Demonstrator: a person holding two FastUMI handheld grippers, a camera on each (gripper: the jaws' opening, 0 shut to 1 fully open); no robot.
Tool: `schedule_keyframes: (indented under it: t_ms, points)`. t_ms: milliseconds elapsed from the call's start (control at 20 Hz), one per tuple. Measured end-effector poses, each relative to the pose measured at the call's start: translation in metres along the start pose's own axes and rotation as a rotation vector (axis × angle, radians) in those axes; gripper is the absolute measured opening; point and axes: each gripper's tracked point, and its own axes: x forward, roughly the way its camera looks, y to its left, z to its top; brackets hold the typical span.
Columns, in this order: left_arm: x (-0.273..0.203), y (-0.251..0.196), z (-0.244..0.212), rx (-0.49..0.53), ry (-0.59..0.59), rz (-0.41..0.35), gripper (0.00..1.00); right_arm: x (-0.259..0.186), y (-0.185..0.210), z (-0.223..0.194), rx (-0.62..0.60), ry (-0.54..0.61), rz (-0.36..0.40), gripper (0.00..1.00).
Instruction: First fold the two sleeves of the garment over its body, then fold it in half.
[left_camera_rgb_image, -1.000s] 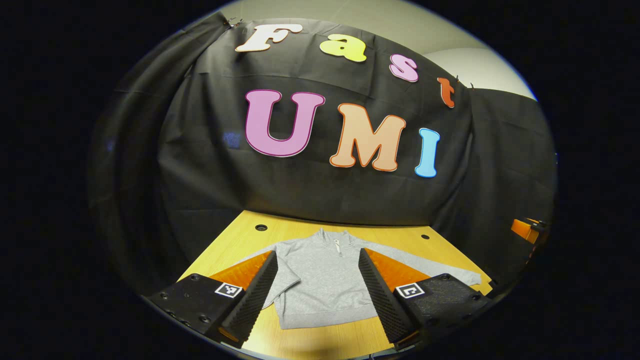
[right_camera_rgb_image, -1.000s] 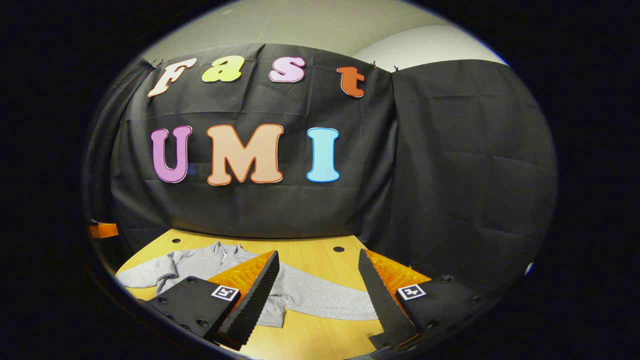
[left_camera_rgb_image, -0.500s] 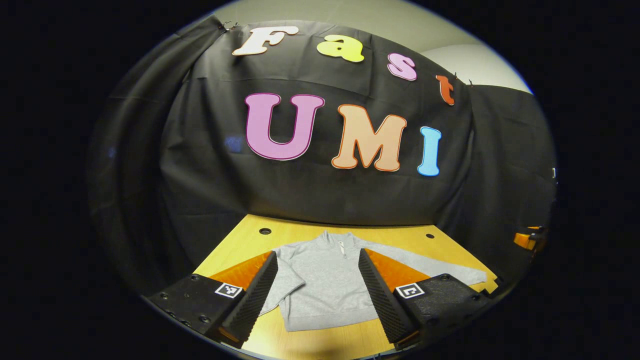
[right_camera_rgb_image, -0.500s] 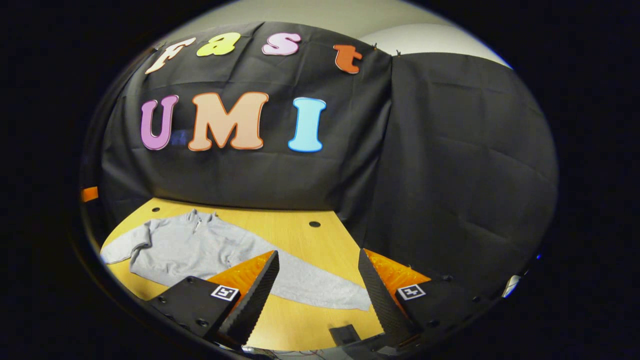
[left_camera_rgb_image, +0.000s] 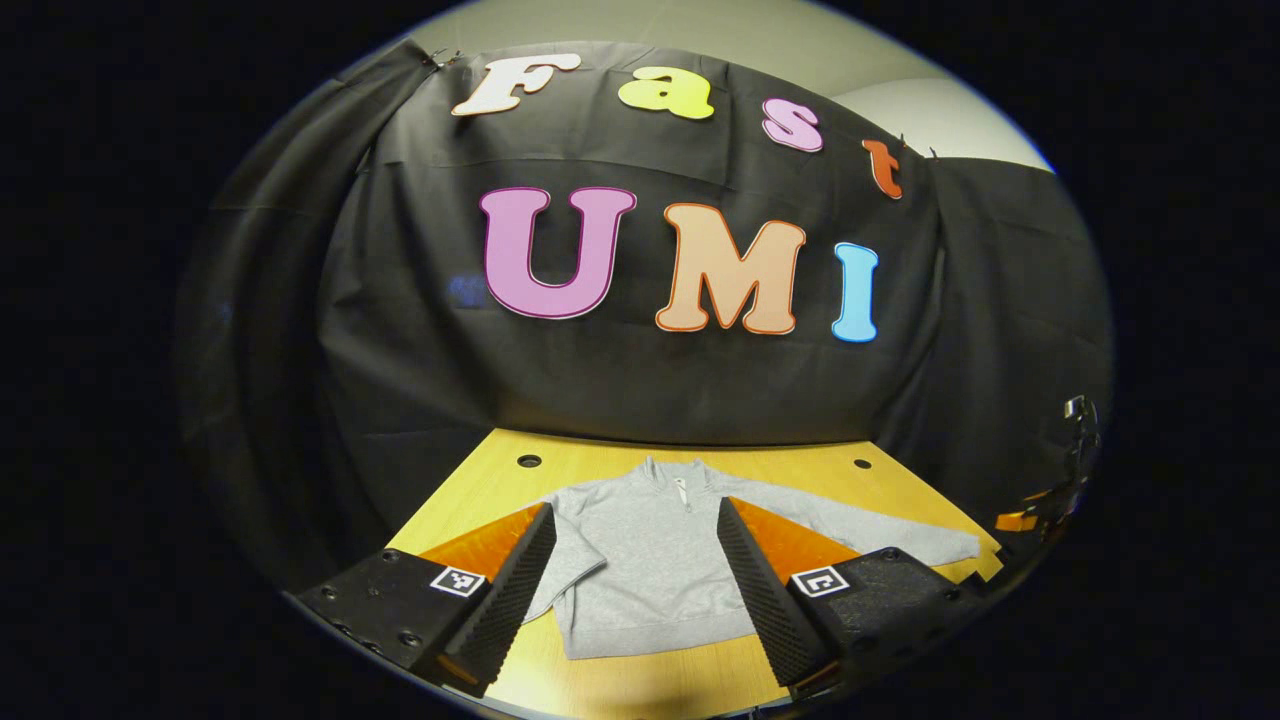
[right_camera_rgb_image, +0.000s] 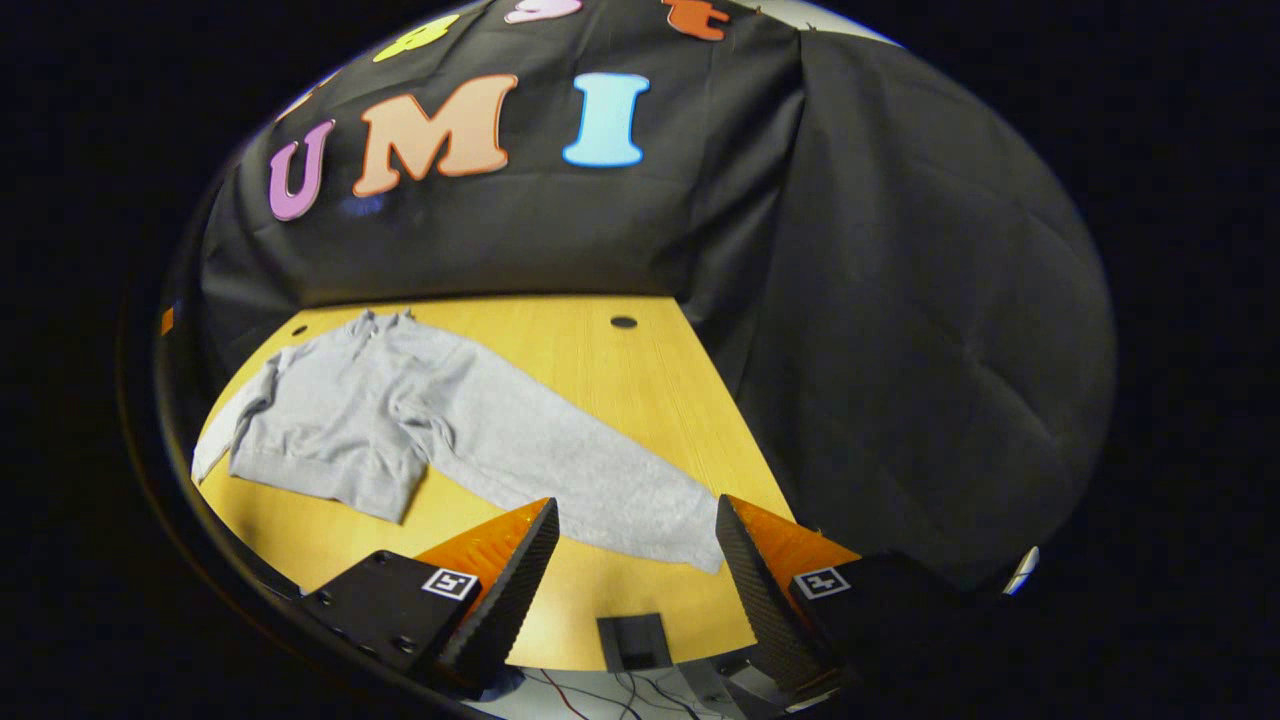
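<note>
A grey quarter-zip sweatshirt (left_camera_rgb_image: 650, 570) lies flat on the yellow wooden table (left_camera_rgb_image: 480, 490), collar toward the back wall. Its one sleeve stretches out to the right (left_camera_rgb_image: 900, 540). My left gripper (left_camera_rgb_image: 635, 590) hovers open above the garment's body and hem, with nothing between its fingers. In the right gripper view the same sweatshirt (right_camera_rgb_image: 340, 420) lies at the left, and its long sleeve (right_camera_rgb_image: 580, 480) runs toward me, cuff ending near the table's front edge. My right gripper (right_camera_rgb_image: 635, 590) is open above that cuff, apart from it.
Round holes (left_camera_rgb_image: 528, 461) dot the table's back edge. A dark block (right_camera_rgb_image: 632, 640) and wires (right_camera_rgb_image: 600, 695) sit below the table's front edge. Black cloth walls close in behind and at the right. Part of the other gripper (left_camera_rgb_image: 1050, 500) shows at far right.
My right gripper has risen and tilted downward, so the table and the outstretched sleeve fill more of its view. The left gripper has barely shifted. The garment has not moved.
</note>
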Motion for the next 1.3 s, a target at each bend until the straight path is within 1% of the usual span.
schedule_keyframes:
  t_ms: [50, 100, 200, 300, 350, 450, 600, 700, 850, 900, 950, 1050, 1100, 1200, 1250, 1300]
  points:
    - [-0.001, -0.002, 0.0, 0.002, 0.0, 0.004, 0.95, 0.013, -0.005, -0.007, 0.011, 0.026, 0.008, 0.98]
    - [-0.002, -0.005, -0.002, 0.002, 0.001, 0.008, 0.95, 0.024, -0.012, -0.014, 0.025, 0.052, 0.005, 1.0]
    - [-0.003, -0.008, -0.008, 0.006, 0.014, 0.02, 0.95, 0.042, -0.025, -0.03, 0.048, 0.095, 0.014, 0.98]
    - [-0.003, -0.01, -0.011, 0.009, 0.023, 0.034, 0.95, 0.058, -0.037, -0.042, 0.038, 0.132, 0.016, 0.98]
    - [-0.003, -0.011, -0.014, 0.009, 0.029, 0.04, 0.95, 0.067, -0.043, -0.05, 0.025, 0.155, 0.009, 1.0]
    - [-0.002, -0.014, -0.017, 0.009, 0.037, 0.053, 0.95, 0.081, -0.05, -0.056, 0.021, 0.179, 0.012, 0.99]
    - [-0.001, -0.019, -0.02, -0.001, 0.045, 0.067, 0.95, 0.098, -0.051, -0.055, 0.036, 0.201, 0.041, 0.98]
    - [0.001, -0.021, -0.023, 0.0, 0.051, 0.078, 0.95, 0.107, -0.053, -0.059, 0.012, 0.22, 0.045, 1.0]
    - [0.002, -0.029, -0.026, -0.004, 0.056, 0.082, 0.95, 0.116, -0.053, -0.063, -0.003, 0.249, 0.065, 1.0]
    - [0.003, -0.031, -0.027, -0.003, 0.059, 0.082, 0.95, 0.117, -0.054, -0.065, -0.013, 0.261, 0.07, 0.99]
    - [0.002, -0.033, -0.027, 0.0, 0.059, 0.084, 0.95, 0.119, -0.053, -0.067, -0.029, 0.269, 0.075, 1.0]
    - [0.002, -0.037, -0.028, 0.002, 0.06, 0.084, 0.95, 0.122, -0.048, -0.069, -0.047, 0.287, 0.092, 1.0]
    - [0.002, -0.039, -0.028, 0.002, 0.06, 0.085, 0.95, 0.123, -0.043, -0.072, -0.046, 0.298, 0.114, 1.0]
    - [0.003, -0.041, -0.031, 0.003, 0.064, 0.088, 0.95, 0.125, -0.03, -0.076, -0.028, 0.318, 0.152, 0.86]
    - [0.002, -0.042, -0.031, 0.003, 0.064, 0.089, 0.95, 0.127, -0.03, -0.077, -0.037, 0.312, 0.153, 0.72]
    - [0.002, -0.044, -0.031, 0.002, 0.061, 0.09, 0.95, 0.127, -0.03, -0.077, -0.048, 0.315, 0.161, 0.69]
